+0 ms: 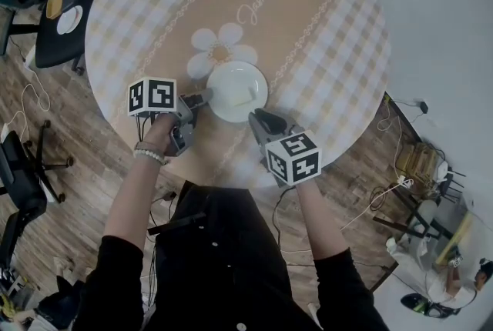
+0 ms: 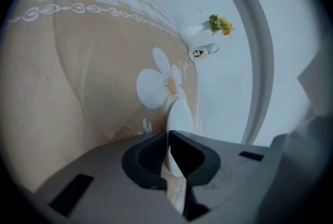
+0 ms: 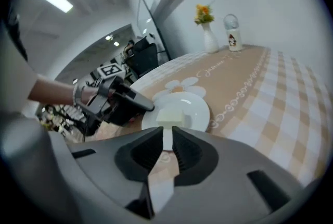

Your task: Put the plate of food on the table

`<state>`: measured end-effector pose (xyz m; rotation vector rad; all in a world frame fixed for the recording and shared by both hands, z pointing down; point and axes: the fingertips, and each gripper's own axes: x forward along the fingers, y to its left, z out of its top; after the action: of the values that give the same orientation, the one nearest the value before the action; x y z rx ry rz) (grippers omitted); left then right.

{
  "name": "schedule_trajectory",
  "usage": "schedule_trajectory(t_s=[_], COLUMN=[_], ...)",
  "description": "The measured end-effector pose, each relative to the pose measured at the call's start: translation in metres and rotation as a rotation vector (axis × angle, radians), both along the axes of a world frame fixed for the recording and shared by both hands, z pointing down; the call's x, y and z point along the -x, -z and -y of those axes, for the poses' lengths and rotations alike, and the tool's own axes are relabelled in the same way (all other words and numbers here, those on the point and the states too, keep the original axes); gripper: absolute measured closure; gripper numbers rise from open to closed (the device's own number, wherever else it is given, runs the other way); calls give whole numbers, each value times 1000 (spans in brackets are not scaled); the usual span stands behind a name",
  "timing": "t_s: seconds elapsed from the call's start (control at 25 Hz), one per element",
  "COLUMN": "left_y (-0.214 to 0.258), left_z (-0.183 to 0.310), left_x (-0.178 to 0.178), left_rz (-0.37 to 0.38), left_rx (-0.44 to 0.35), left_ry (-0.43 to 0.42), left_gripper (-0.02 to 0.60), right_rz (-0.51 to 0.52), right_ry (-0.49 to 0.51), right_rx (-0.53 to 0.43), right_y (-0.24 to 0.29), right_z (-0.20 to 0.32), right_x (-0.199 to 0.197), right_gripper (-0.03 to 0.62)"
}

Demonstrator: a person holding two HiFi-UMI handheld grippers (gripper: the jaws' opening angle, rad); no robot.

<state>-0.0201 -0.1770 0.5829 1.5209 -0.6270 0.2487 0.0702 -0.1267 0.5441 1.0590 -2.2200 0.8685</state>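
Note:
A white plate (image 1: 231, 83) carrying a pale block of food (image 1: 247, 97) sits low over the round table's checked beige cloth (image 1: 308, 29), beside a printed white flower. My left gripper (image 1: 206, 96) is shut on the plate's left rim; in the left gripper view the plate (image 2: 180, 113) shows edge-on, running into the jaws (image 2: 168, 150). My right gripper (image 1: 254, 118) is at the front right rim. In the right gripper view the plate (image 3: 192, 108) and food (image 3: 171, 116) lie just ahead, with the white rim inside the narrow jaw gap (image 3: 167, 147). I cannot tell whether the plate touches the cloth.
A vase of flowers (image 3: 209, 35) and a small white mug (image 3: 232, 36) stand at the table's far side. The table's near edge runs just behind both grippers. A black chair (image 1: 54, 21) stands to the left on the wooden floor, with cables (image 1: 35, 102) beside it.

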Motion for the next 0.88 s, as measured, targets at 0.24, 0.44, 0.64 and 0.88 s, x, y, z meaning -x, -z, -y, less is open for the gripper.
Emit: schedule_trajectory(t_s=[0.24,0.44,0.64,0.88], left_y=[0,0,1,2], left_z=[0,0,0,-1], left_x=[0,0,0,1], left_rz=[-1,-5,-17,-29], left_rx=[-2,-1,6,6], left_ry=[0,-4,-9,-3], left_gripper=[572,572,572,572], right_rz=[-379,-581,-683,-755], right_ry=[382,590,686,714], right_rx=[-247,-363,-413,-452], right_y=[-3,-18,-29,-32], right_z=[-21,-30,-32,-30], right_x=[38,53,59,59], right_gripper=[557,551,551,569])
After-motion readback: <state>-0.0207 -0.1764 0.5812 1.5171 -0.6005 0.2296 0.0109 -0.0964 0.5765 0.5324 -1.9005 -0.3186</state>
